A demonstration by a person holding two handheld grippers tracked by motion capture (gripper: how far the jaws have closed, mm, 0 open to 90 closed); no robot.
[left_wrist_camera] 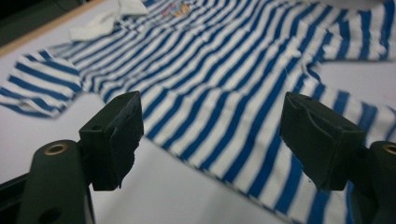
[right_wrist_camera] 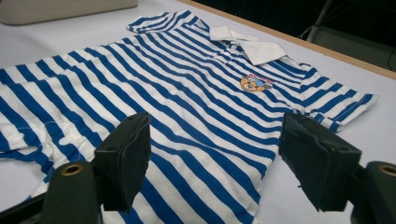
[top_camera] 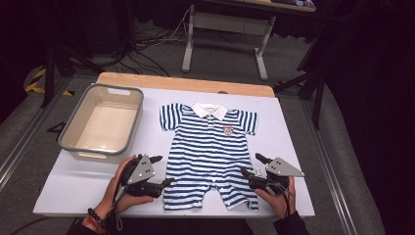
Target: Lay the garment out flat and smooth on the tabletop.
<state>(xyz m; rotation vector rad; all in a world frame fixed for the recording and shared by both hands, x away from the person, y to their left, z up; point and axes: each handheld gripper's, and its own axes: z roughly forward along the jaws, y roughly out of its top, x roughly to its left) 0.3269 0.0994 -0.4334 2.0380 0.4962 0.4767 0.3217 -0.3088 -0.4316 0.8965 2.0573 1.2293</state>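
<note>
both tongs, left (top_camera: 163,171) & right (top_camera: 248,164), gape wide w/ nothing gripped, flanking striped baby romper (top_camera: 208,147) flat on table (top_camera: 73,183).

No readable text anywhere. Only mark: a small round orange-blue badge (right_wrist_camera: 256,83) on the chest of the striped romper (right_wrist_camera: 154,93), at about 4 o'clock from the white collar (right_wrist_camera: 247,44) in the right gripper view. A red line of lettering runs across the badge's top, too small and blurred to read. The badge also shows in the high view (top_camera: 228,129), illegible there too.
</note>
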